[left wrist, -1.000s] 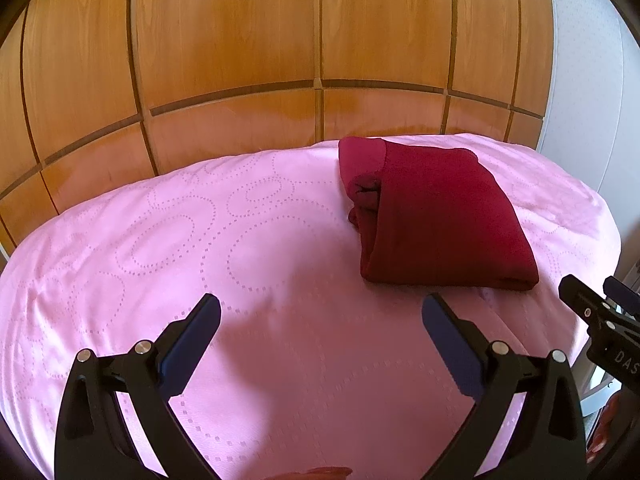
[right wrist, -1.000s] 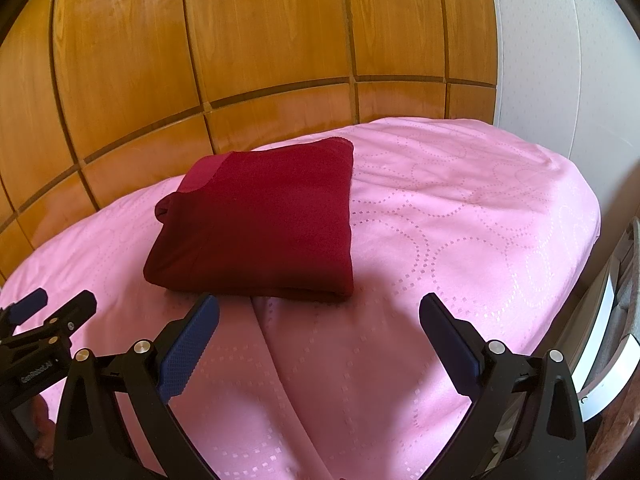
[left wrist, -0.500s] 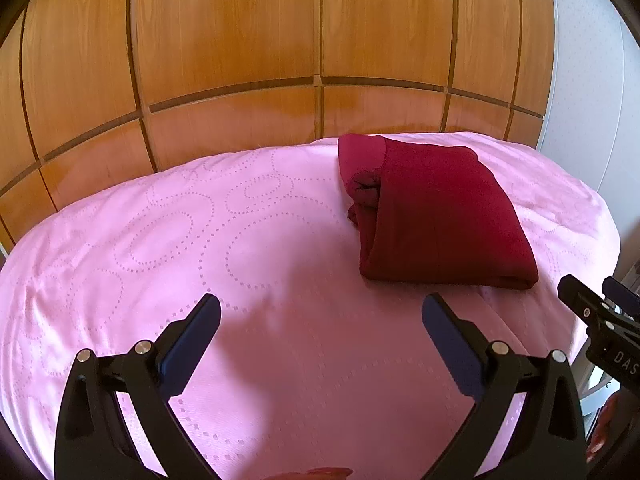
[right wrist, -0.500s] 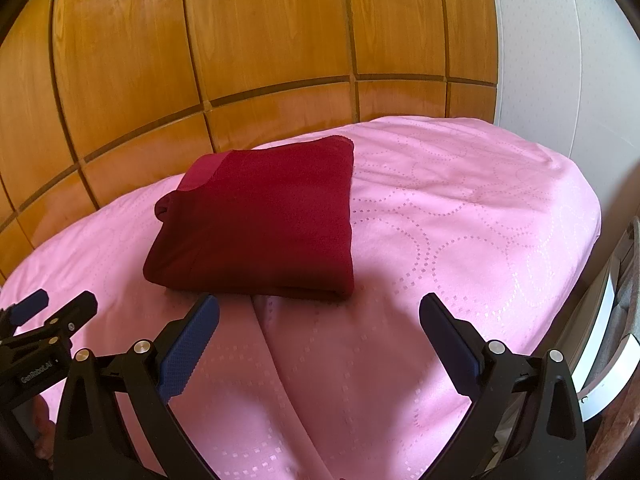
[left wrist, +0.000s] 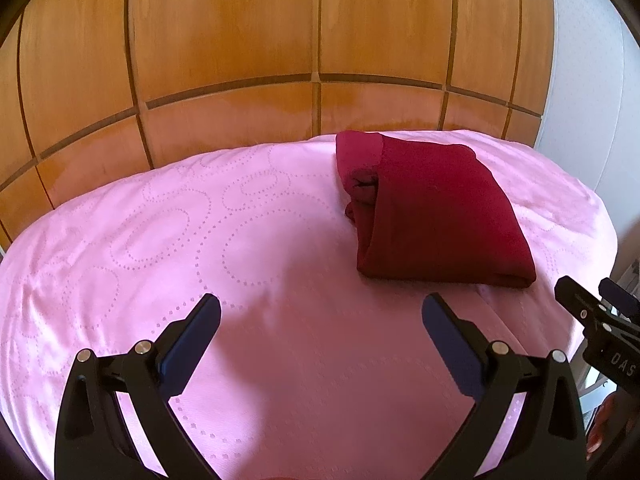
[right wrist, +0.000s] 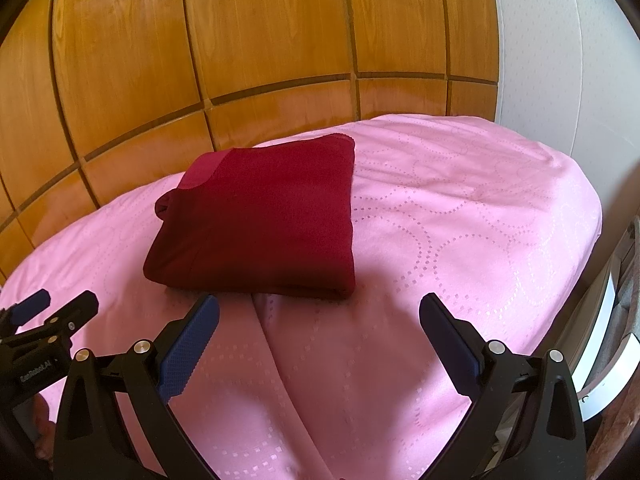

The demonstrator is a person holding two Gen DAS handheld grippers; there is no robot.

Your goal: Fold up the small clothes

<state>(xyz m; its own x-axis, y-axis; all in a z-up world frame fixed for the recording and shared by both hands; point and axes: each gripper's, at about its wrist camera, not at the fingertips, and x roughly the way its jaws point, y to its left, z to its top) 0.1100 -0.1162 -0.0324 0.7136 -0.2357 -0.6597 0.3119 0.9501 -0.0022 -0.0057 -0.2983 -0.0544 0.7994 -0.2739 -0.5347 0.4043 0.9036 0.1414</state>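
Nothing's really changed in the last second: shirt (left wrist: 436, 216) sits folded far on the pink bed (left wrist: 200, 240), left gripper (left wrist: 320, 332) and right gripper (right wrist: 318, 328) both released, empty, hovering near. Looks done.

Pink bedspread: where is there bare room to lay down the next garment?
Left of the folded maroon garment, the pink bedspread lies bare out to the wooden panelling. A narrower bare strip runs right of it toward the white wall. Only the garment's patch is taken.
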